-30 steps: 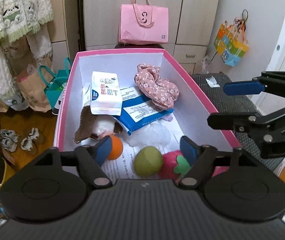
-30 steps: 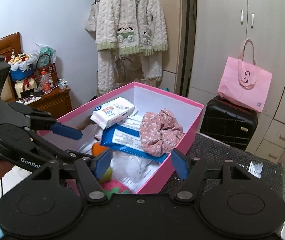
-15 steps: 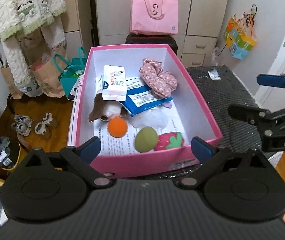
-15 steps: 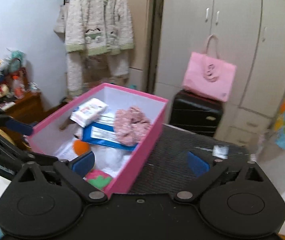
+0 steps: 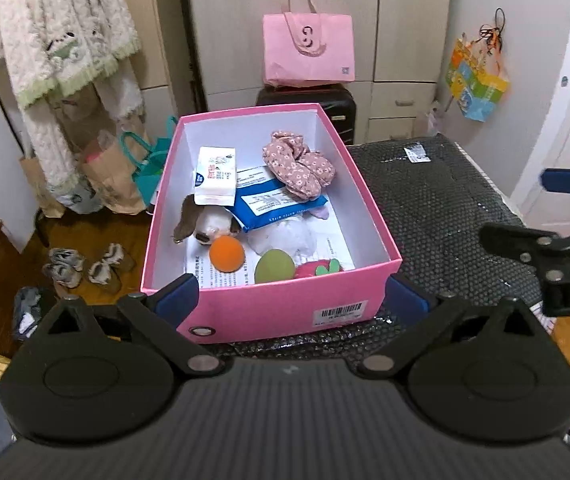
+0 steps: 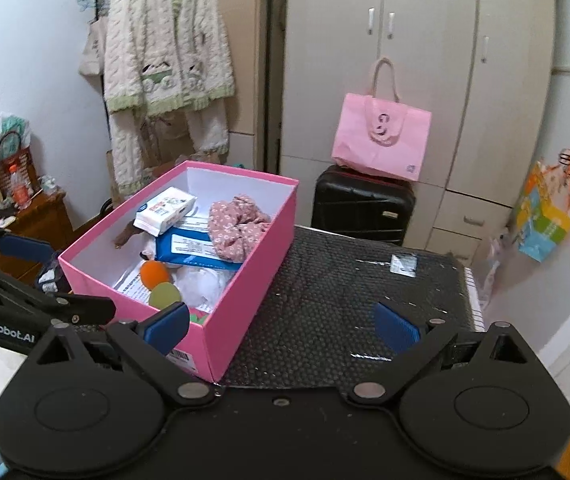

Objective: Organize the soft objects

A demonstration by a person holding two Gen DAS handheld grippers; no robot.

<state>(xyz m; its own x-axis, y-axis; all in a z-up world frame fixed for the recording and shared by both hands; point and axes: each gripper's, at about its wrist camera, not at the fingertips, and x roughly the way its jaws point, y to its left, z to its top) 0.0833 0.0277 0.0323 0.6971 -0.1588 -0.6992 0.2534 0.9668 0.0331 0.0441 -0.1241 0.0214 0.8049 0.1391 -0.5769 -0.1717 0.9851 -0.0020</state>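
A pink box [image 5: 285,304] [image 6: 245,280] stands on a black bubble-wrap mat [image 5: 437,216] [image 6: 345,304]. Inside lie an orange ball [image 5: 226,254] [image 6: 154,273], a green ball [image 5: 274,266] [image 6: 164,295], a red strawberry toy [image 5: 317,269], a pink floral scrunchie [image 5: 299,170] [image 6: 237,226], a white tissue pack [image 5: 215,176] [image 6: 165,210], a blue wipes pack [image 5: 277,206] [image 6: 189,248], a brown and white plush [image 5: 205,228] and a white soft lump [image 5: 289,236]. My left gripper [image 5: 291,302] is open and empty, pulled back before the box's near wall. My right gripper [image 6: 281,326] is open and empty over the mat, right of the box.
A black suitcase [image 6: 363,204] with a pink tote bag [image 6: 381,136] stands behind the mat against the wardrobe. A knitted cardigan [image 6: 165,48] hangs at the left. Paper bags [image 5: 105,172] and small shoes [image 5: 81,268] lie on the wooden floor left of the box.
Both grippers have pulled back and up from the box and opened wider. The whole box now shows in the left wrist view. The objects in the box have not moved.
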